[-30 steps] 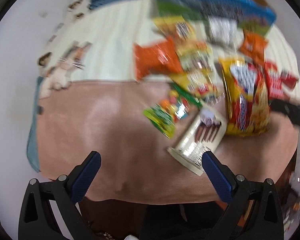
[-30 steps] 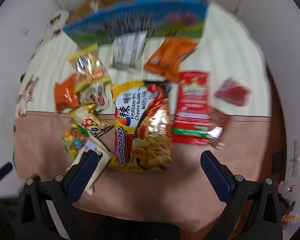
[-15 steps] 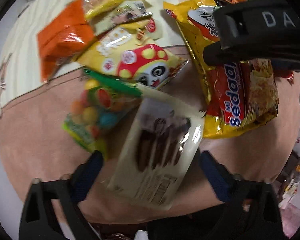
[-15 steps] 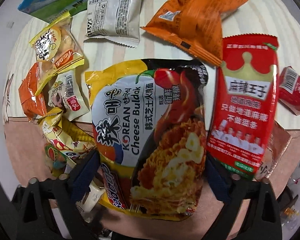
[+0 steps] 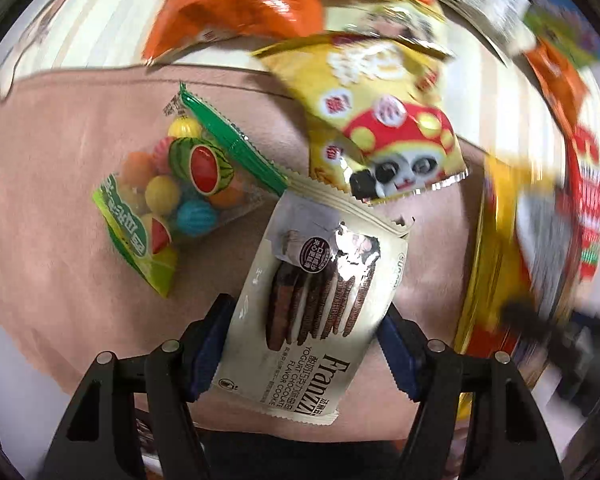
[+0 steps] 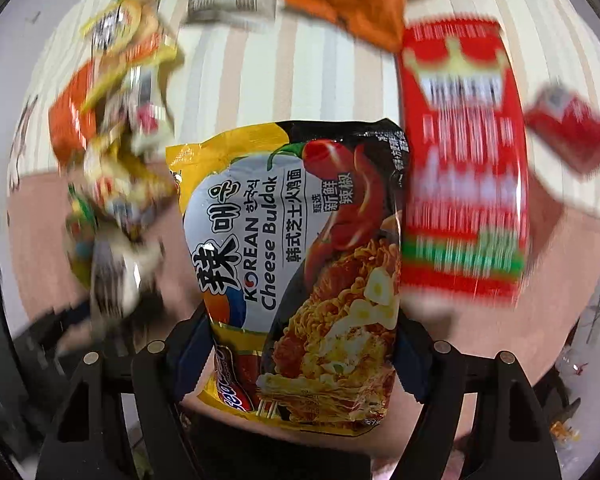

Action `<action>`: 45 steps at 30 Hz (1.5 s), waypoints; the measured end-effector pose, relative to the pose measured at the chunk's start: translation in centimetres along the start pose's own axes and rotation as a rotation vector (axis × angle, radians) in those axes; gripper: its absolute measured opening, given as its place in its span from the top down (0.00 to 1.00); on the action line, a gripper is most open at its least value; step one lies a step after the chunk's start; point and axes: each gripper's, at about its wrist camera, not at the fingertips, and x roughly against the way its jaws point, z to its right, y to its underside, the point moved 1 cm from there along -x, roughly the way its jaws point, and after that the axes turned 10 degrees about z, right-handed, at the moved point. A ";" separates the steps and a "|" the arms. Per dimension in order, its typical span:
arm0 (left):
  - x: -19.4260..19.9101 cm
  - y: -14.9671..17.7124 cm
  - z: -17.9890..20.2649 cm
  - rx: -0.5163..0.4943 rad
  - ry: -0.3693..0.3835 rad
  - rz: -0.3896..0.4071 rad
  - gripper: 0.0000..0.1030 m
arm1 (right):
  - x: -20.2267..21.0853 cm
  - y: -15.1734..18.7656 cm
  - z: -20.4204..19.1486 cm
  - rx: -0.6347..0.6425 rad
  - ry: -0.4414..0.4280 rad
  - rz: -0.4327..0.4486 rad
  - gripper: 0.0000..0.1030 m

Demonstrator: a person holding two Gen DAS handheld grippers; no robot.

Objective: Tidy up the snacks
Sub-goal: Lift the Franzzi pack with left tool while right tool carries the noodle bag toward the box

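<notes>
Both grippers have closed in since half a second ago, each now pinching a pack where before their jaws stood wide. The left gripper (image 5: pixel 302 348) holds the cookie pack (image 5: pixel 316 300) by its sides, over the brown cloth (image 5: pixel 60 200), bare to the left. The candy bag (image 5: pixel 168 204) and panda bag (image 5: pixel 384 136) crowd its far end. The right gripper (image 6: pixel 300 364) grips the noodle pack (image 6: pixel 300 264); the red pack (image 6: pixel 464 160) lies just beside it.
</notes>
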 end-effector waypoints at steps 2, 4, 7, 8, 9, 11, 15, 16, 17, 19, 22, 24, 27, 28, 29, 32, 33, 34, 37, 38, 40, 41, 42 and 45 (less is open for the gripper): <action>-0.2 0.2 -0.8 0.002 0.017 -0.012 0.34 | -0.6 0.8 0.3 -0.025 -0.004 -0.016 0.23; -1.0 0.6 -1.0 -0.052 0.018 -0.037 0.34 | -1.4 1.1 0.9 -0.079 -0.024 -0.019 0.22; -3.1 1.0 -0.5 -0.149 0.007 -0.046 0.34 | -2.6 1.0 1.8 -0.156 -0.028 -0.017 0.19; -3.4 1.3 -0.5 -0.173 0.006 -0.045 0.34 | -3.0 1.2 2.0 -0.171 -0.022 -0.020 0.18; -3.4 1.6 -0.5 -0.195 0.006 -0.041 0.34 | -3.5 1.2 1.9 -0.182 -0.017 -0.022 0.18; -2.8 1.9 -0.2 -0.208 0.012 -0.035 0.34 | -4.6 2.0 1.3 -0.190 -0.006 -0.026 0.16; -2.7 2.2 -1.1 -0.191 0.032 -0.016 0.42 | -6.4 3.2 0.9 -0.225 0.024 -0.003 0.16; -2.5 2.6 -1.4 -0.194 0.034 -0.014 0.42 | -6.1 3.6 0.4 -0.228 0.031 0.005 0.17; -2.4 2.9 -1.6 -0.204 0.031 -0.012 0.42 | -5.7 4.4 -0.1 -0.232 0.039 0.016 0.17; -2.1 2.7 -0.7 -0.220 0.015 -0.011 0.42 | -5.5 5.3 -0.9 -0.233 0.056 0.039 0.18; 0.1 3.2 1.5 -0.229 0.000 -0.008 0.42 | -4.9 6.3 -1.6 -0.235 0.066 0.054 0.19; -0.6 3.2 3.3 -0.231 -0.009 -0.003 0.43 | -4.9 6.8 -2.9 -0.229 0.068 0.056 0.19; 0.0 3.8 4.1 -0.229 -0.031 0.007 0.43 | -3.7 7.7 -3.5 -0.220 0.054 0.060 0.21; 1.0 4.1 5.0 -0.222 -0.037 0.008 0.43 | -3.2 7.4 -3.7 -0.218 0.047 0.059 0.21; 1.4 4.5 5.1 -0.213 -0.039 0.010 0.43 | -3.1 7.4 -3.8 -0.216 0.029 0.061 0.23; 2.8 4.0 6.5 -0.205 -0.037 0.011 0.44 | -1.8 7.6 -3.6 -0.200 0.004 0.070 0.28; 3.4 4.1 6.8 -0.206 -0.034 0.010 0.44 | -1.6 7.5 -3.7 -0.195 -0.009 0.076 0.29; 3.8 4.1 6.9 -0.206 -0.032 0.011 0.44 | -1.5 7.5 -3.9 -0.186 -0.010 0.079 0.29; 5.0 4.6 7.0 -0.190 -0.028 0.012 0.45 | -1.3 7.1 -4.0 -0.181 -0.020 0.084 0.30; 5.3 4.5 7.1 -0.184 -0.026 0.010 0.45 | -1.3 7.1 -4.1 -0.176 -0.029 0.079 0.30; 6.5 3.7 6.8 -0.166 -0.016 0.008 0.46 | -1.2 6.9 -2.8 -0.186 -0.051 0.079 0.31; 6.9 3.7 6.8 -0.159 -0.007 0.005 0.46 | -1.0 6.8 -2.6 -0.188 -0.066 0.082 0.31; 7.5 3.6 6.8 -0.155 0.005 0.003 0.46 | -1.1 6.3 -1.8 -0.191 -0.073 0.087 0.31; 9.4 2.8 7.1 -0.145 0.034 0.008 0.46 | 0.5 6.3 0.1 -0.214 -0.114 0.109 0.31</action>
